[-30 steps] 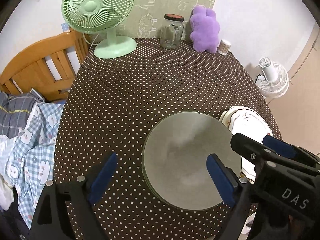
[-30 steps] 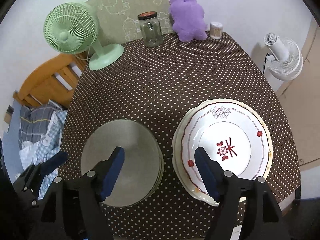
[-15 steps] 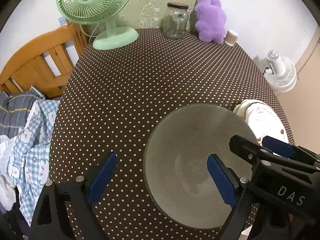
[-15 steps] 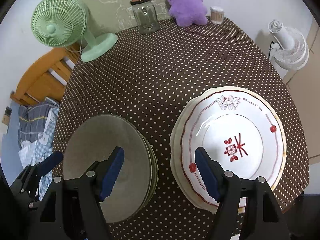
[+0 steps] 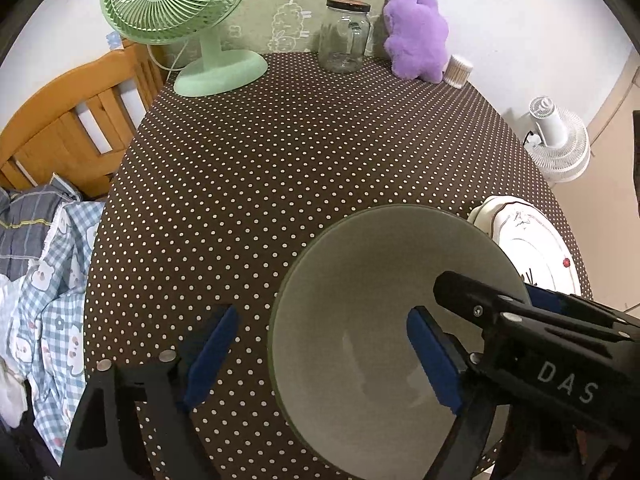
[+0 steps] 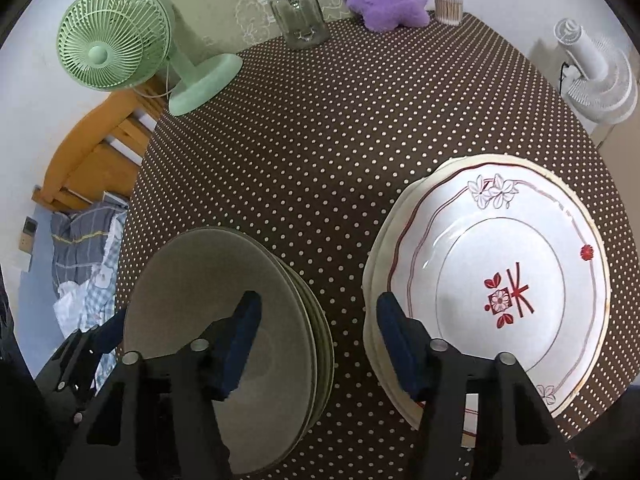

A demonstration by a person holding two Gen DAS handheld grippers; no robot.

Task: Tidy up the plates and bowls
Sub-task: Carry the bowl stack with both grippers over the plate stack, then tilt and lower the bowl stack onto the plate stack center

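Observation:
A stack of grey-green bowls [image 5: 380,280] [image 6: 192,280] stands near the table's front edge. Just to its right is a stack of plates [image 6: 500,260] [image 5: 532,240], the top one white with red flowers. My left gripper [image 5: 320,332] straddles the bowls' left rim, one finger outside and one inside; its jaws are closing with the pads still off the rim. My right gripper [image 6: 318,312] straddles the bowls' right rim, its left finger in the bowl and its right finger over the plates' left edge. Its jaws are closing too, and no pad presses.
The table wears a brown dotted cloth [image 5: 300,160]. Along the back stand a green fan [image 5: 180,20], a glass jar [image 5: 344,36], a purple plush toy [image 5: 416,36] and a cotton-swab pot [image 5: 458,70]. A wooden bed frame [image 5: 68,120] with bedding is left; a white floor fan [image 5: 560,144] right.
Both grippers have come down closer to the bowls. The right gripper's jaws have narrowed clearly, the left one's slightly. The bowls and plates have not moved.

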